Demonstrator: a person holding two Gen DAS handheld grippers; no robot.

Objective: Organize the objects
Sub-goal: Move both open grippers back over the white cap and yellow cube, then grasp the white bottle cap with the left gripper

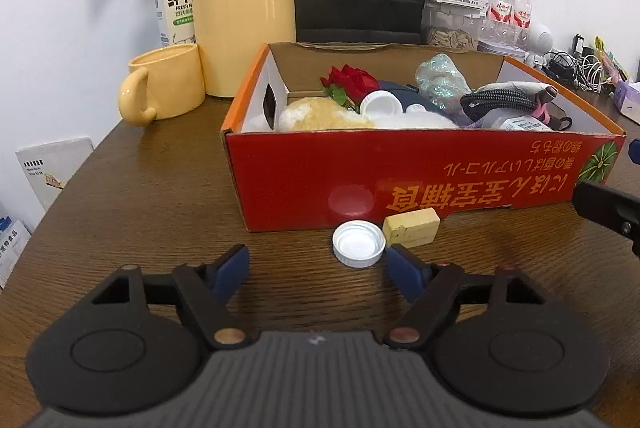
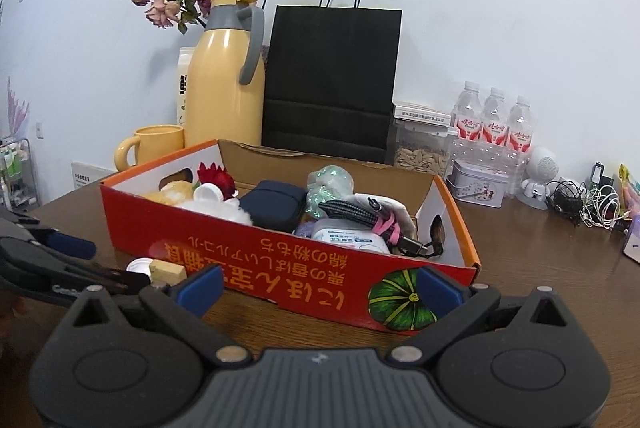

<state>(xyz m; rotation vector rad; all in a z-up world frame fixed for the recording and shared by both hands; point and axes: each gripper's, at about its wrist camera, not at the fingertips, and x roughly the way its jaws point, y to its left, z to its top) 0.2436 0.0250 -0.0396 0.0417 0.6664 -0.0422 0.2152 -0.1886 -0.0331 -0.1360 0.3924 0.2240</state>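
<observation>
On the dark wood-grain table [image 1: 140, 188], against a white wall [image 1: 80, 8], a white plastic cap [image 1: 359, 243] and pale wooden block [image 1: 411, 227] lie before the red cardboard box [image 1: 400, 180]. The left gripper [image 1: 316, 265] and right gripper [image 2: 320, 288] are both spread wide, holding nothing.

A red and orange cardboard box [image 1: 400, 172] with upside-down yellow lettering sits open at centre frame on the brown bench [image 1: 140, 196]; inside lie a red fabric rose [image 1: 352, 80] at upper left, a white cap [image 1: 380, 103] beside it, a tan and white plush [image 1: 320, 114] at the left end, a navy case [image 2: 278, 204] in the middle, a glittery green lump [image 1: 440, 78] toward the back, and a black braided cable [image 1: 500, 103] over a white labelled container [image 2: 350, 238] at right; just before the box's front wall, at lower centre, a white bottle cap [image 1: 359, 243] lies open side up, with a pale wooden block [image 1: 411, 227] just beside it on its right.
</observation>
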